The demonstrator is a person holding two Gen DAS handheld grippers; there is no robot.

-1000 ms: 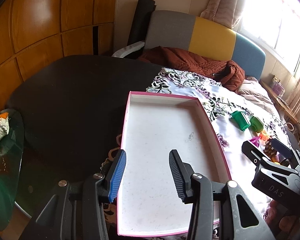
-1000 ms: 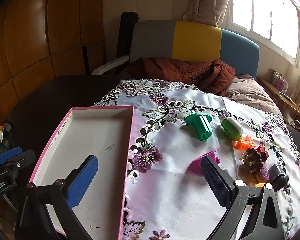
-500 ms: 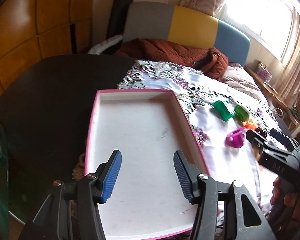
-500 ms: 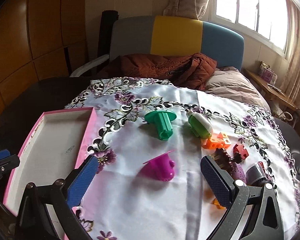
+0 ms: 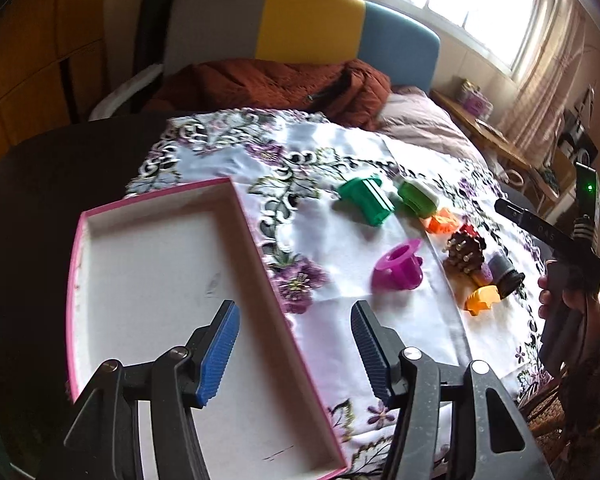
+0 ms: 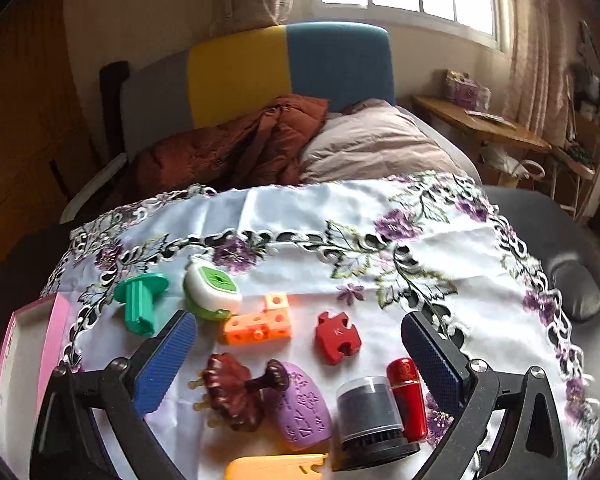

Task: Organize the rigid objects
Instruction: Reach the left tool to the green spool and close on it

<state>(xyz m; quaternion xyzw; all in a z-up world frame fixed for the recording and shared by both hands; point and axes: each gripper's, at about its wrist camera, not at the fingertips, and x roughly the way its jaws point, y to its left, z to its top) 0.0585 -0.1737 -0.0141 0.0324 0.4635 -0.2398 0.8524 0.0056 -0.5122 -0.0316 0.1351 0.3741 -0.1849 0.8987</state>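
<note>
A pink-rimmed white tray (image 5: 256, 240) lies empty on the left of the floral tablecloth (image 5: 340, 320); its corner shows in the right wrist view (image 6: 56, 320). My left gripper (image 5: 296, 352) is open over the tray's right rim. My right gripper (image 6: 300, 360) is open, hovering over a cluster of small objects: orange block (image 6: 256, 324), red puzzle piece (image 6: 336, 336), brown claw clip (image 6: 236, 392), purple oval (image 6: 304, 408), black-and-clear cap (image 6: 368, 412), red tube (image 6: 408, 396), yellow piece (image 6: 276, 468). A green plunger toy (image 6: 140, 300) and green-white case (image 6: 212, 288) lie farther left. A magenta cup (image 5: 398, 268) sits by the tray.
A sofa with a rust jacket (image 6: 236, 148) and pink blanket (image 6: 376, 140) stands behind the table. The dark tabletop (image 5: 40, 200) extends left of the cloth. A wooden side table (image 6: 480, 124) is at the back right.
Both grippers have swung to the right. The right gripper moved from near the tray to above the object cluster. The left view now shows the tray's right rim and the objects.
</note>
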